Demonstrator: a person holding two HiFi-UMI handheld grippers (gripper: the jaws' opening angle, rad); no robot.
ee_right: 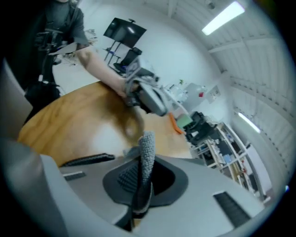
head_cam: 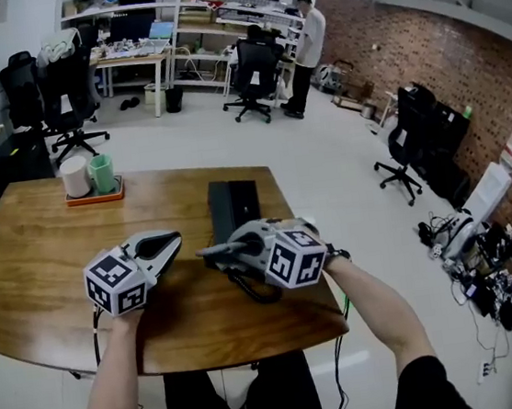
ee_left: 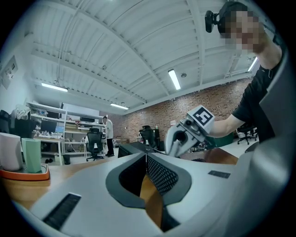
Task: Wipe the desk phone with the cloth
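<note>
The black desk phone [head_cam: 233,204] lies on the wooden table [head_cam: 42,271], just beyond both grippers; its dark edge [ee_left: 134,147] also shows in the left gripper view. My right gripper [head_cam: 217,250] hangs over the phone's near end and is shut on a grey, woven-looking cloth [ee_right: 147,148], which stands up between its jaws [ee_right: 142,178]. My left gripper [head_cam: 165,246] hovers just left of the phone with its fingertips pressed together [ee_left: 146,157] and nothing held. The two grippers point toward each other, a short gap apart.
An orange tray [head_cam: 95,195] with a white cup and a green cup sits at the table's far left. A black cord loop [head_cam: 253,292] lies under my right gripper. Office chairs, desks and a standing person [head_cam: 302,50] are beyond the table.
</note>
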